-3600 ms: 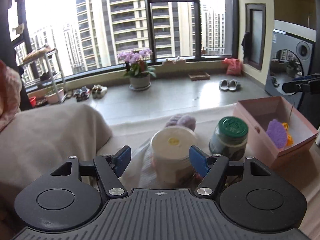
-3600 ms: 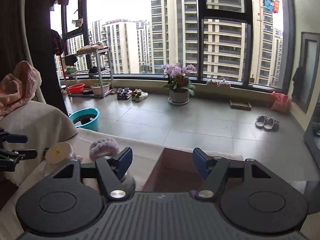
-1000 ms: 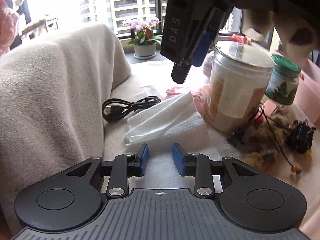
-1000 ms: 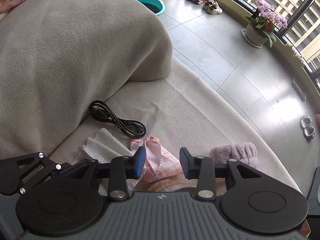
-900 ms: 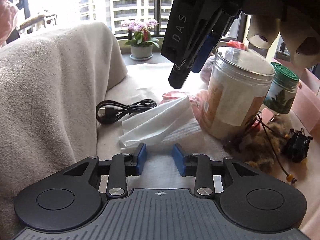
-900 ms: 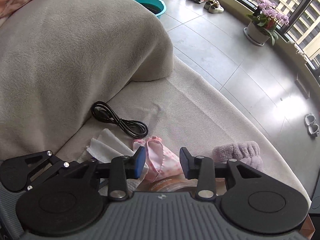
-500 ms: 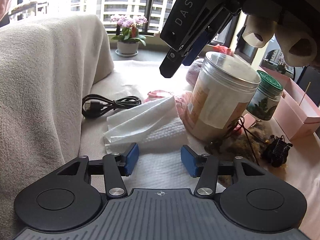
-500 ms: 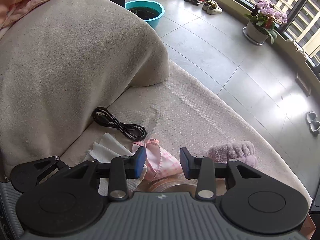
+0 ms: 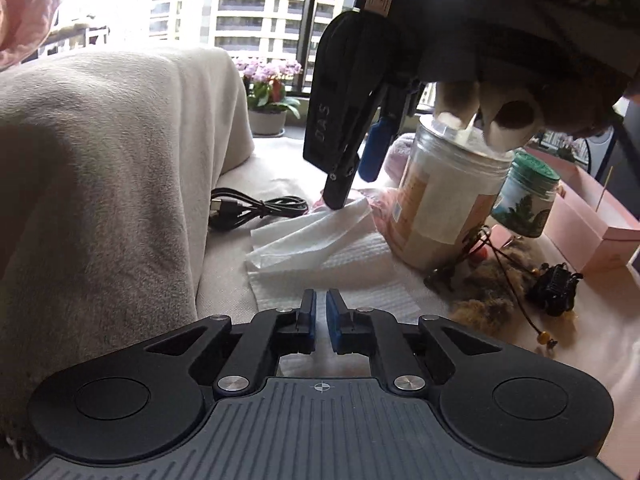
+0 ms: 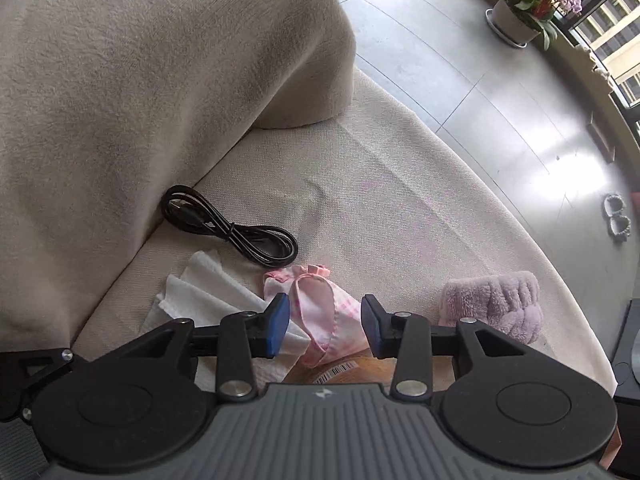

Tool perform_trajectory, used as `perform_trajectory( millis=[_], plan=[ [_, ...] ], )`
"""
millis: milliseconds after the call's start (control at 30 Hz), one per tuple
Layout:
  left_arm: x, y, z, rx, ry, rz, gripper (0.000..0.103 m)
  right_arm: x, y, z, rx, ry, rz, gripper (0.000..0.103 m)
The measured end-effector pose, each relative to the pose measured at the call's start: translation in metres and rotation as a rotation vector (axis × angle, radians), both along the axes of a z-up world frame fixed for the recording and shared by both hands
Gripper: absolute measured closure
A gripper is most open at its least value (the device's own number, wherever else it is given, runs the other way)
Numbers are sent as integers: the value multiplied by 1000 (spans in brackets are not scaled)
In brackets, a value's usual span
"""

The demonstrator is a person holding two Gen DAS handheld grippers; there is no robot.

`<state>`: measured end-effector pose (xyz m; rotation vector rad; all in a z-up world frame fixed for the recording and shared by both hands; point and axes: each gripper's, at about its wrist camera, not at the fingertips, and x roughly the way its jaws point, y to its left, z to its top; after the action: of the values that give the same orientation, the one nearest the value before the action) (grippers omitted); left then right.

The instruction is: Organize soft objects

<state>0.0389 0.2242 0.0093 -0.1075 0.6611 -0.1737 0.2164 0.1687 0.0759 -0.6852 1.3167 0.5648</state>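
My left gripper [image 9: 321, 312] has just closed, pinching the near edge of the white tissue [image 9: 320, 256]. My right gripper [image 10: 322, 322] hangs part-open, empty, over the pink gingham cloth [image 10: 320, 316] beside the jar [image 9: 444, 196].

Bare sofa cloth [image 10: 400, 184] beyond black cable [image 10: 228, 232]: free passage. Draped armrest [image 10: 140, 80] walls left side. Tall jar [image 9: 444, 196], green-lidded jar [image 9: 524, 200], pink box [image 9: 600, 220] crowd right.

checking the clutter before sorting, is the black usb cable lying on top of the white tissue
No, the black usb cable lies coiled on the beige cloth beside the white tissue, with none of it on top of the tissue.
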Motion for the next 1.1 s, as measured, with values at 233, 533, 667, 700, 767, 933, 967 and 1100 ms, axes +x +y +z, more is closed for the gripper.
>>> perform_trajectory(
  millis=[233, 533, 667, 700, 767, 933, 967, 1100],
  plan=[
    [-27, -4, 16, -100, 57, -143, 90, -31, -1, 31, 95, -119, 130, 69],
    [-31, -31, 6, 16, 156, -186, 88, -58, 8, -4, 155, -9, 137, 93],
    [-28, -20, 6, 86, 142, -67, 88, -73, 4, -9, 176, 20, 145, 93],
    [-28, -17, 6, 77, 143, -55, 88, -75, 0, -8, 189, 43, 133, 93],
    [-27, -9, 5, 77, 140, -29, 88, -76, -10, -8, 219, 119, 111, 93],
    [-21, -2, 5, 80, 123, 14, 88, -99, -39, -1, 281, 155, 127, 93],
    [-20, -1, 4, 81, 118, 18, 88, -107, -47, 2, 300, 137, 129, 93],
    [-11, 2, 3, 64, 119, 38, 88, -141, -89, 17, 411, 46, 156, 92]
  ],
)
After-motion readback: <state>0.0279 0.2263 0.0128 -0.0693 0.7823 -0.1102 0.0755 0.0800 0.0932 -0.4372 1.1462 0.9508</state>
